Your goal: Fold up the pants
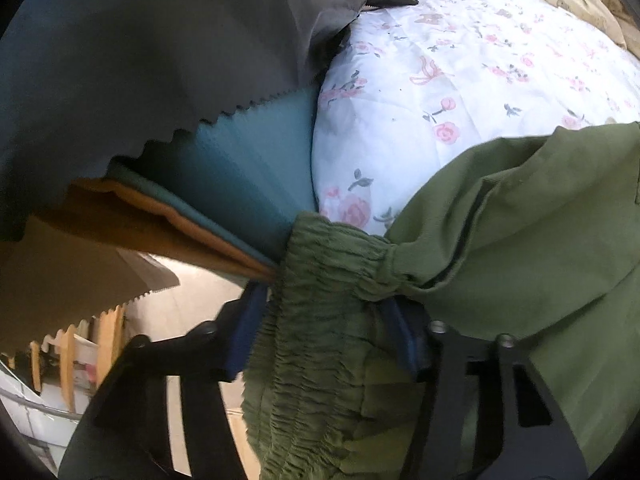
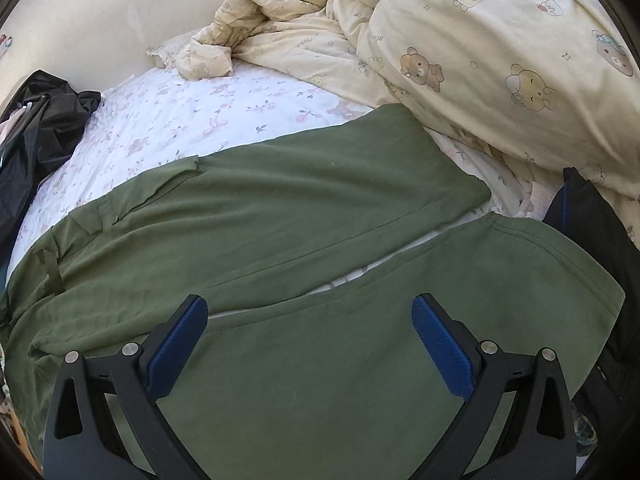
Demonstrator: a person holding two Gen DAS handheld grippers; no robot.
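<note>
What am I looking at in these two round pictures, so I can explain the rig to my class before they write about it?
There is no robot here. A person holds a hand-held gripper in each hand, a two-fingered clamp with a wide-angle camera looking along its fingers. That lens makes the pictures round and bent.

The left camera's picture shows the left hand-held gripper with its blue pads closed on the gathered elastic waistband of the green pants.

The right camera's picture shows the right hand-held gripper open over one pant leg, holding nothing.

The pants lie spread on a bed with a floral sheet. A cream quilt with bear prints is bunched behind, and a black bag sits at the left edge.
</note>
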